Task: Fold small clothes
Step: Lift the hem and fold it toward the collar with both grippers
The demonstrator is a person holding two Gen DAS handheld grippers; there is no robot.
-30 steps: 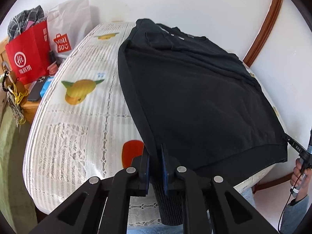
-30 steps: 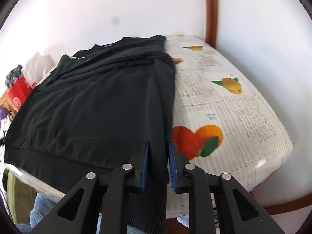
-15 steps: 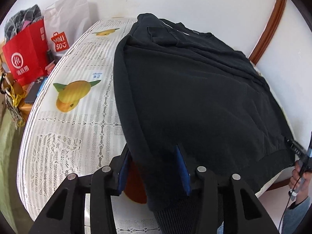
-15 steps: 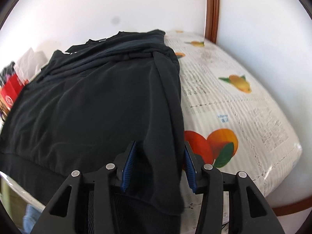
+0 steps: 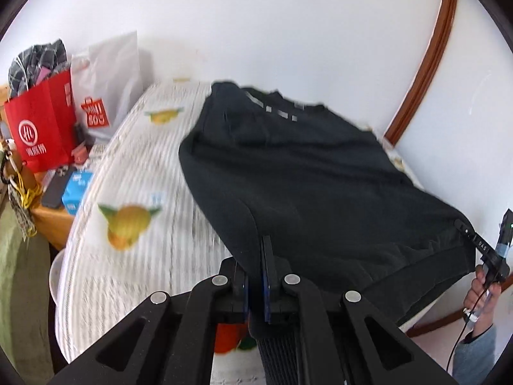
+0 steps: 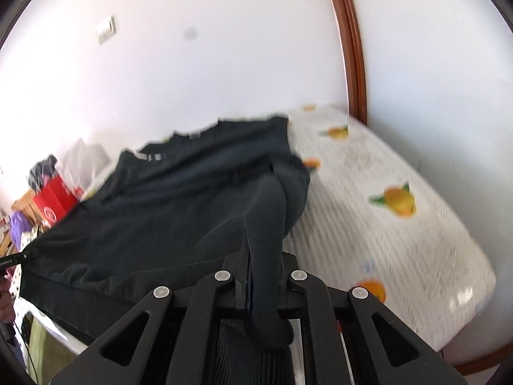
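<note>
Left tool (image 5: 256, 276) is clamping the near left hem corner of the black sweatshirt (image 5: 304, 186); its jaws have just been closing, cloth between them. Right tool (image 6: 259, 276) is pinching the near right hem corner the same way, jaws just closed on a raised ridge of fabric. The ribbed hem band is hanging down between the fingers in both views.

Sweatshirt is lying on the counter (image 5: 144, 166), collar toward the far wall, near edge lifted off the fruit-print cover. Pale lettering near the collar is too blurred to read.

Writing:
- white bag (image 5: 105, 86) is showing a red "MINISO" logo;
- red bag (image 5: 41, 128) is carrying a white circled mark and Chinese characters, not legible here;
- "DAS" is printed on the right tool's finger as seen from the left wrist view.

Edges and room:
- bare cover is lying open left of the garment and, in the right wrist view, a wide bare strip to its right;
- walls are closing in behind and on the right side;
- bags, a phone and a blue box (image 5: 77, 189) are crowding the low stand beside the counter's left edge.
</note>
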